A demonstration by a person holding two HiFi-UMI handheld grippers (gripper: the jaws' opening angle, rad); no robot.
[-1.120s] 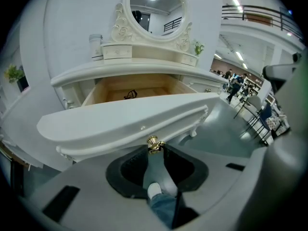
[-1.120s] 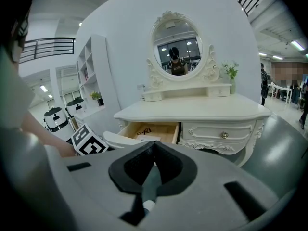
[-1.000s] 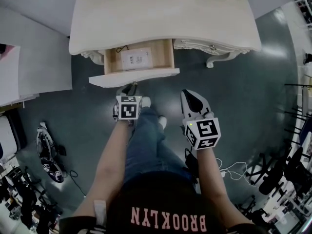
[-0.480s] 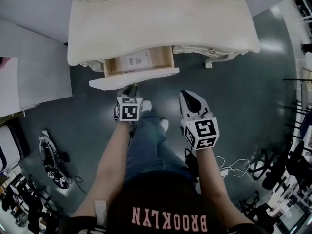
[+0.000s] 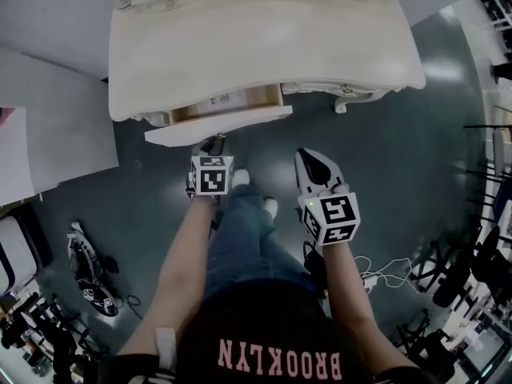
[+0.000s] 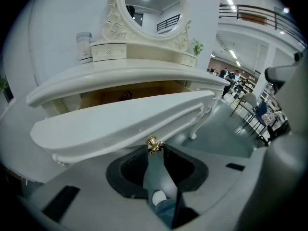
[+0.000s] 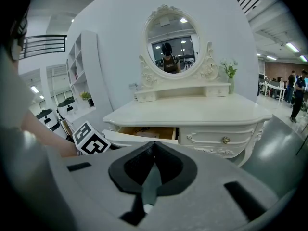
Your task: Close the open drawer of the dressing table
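The cream dressing table (image 5: 264,38) fills the top of the head view. Its left drawer (image 5: 218,125) sticks out a short way, and a strip of its wooden inside (image 5: 232,99) shows. My left gripper (image 5: 212,146) points down at the drawer front (image 6: 125,119) and is shut on its small gold knob (image 6: 154,146), which sits between the jaw tips. My right gripper (image 5: 318,165) hangs to the right of the drawer, apart from the table, with its jaws shut (image 7: 154,146) on nothing. The right gripper view shows the open drawer (image 7: 147,133) from the side.
A second drawer with a gold knob (image 7: 225,139) is shut at the table's right. A carved table leg (image 5: 342,102) stands near the right gripper. A white cabinet (image 5: 48,126) is at the left. Shoes (image 5: 88,270) and cables (image 5: 376,274) lie on the dark floor.
The drawer has slid further in under the tabletop, so less of its inside shows. The left gripper went with it toward the table. The right gripper drifted slightly forward.
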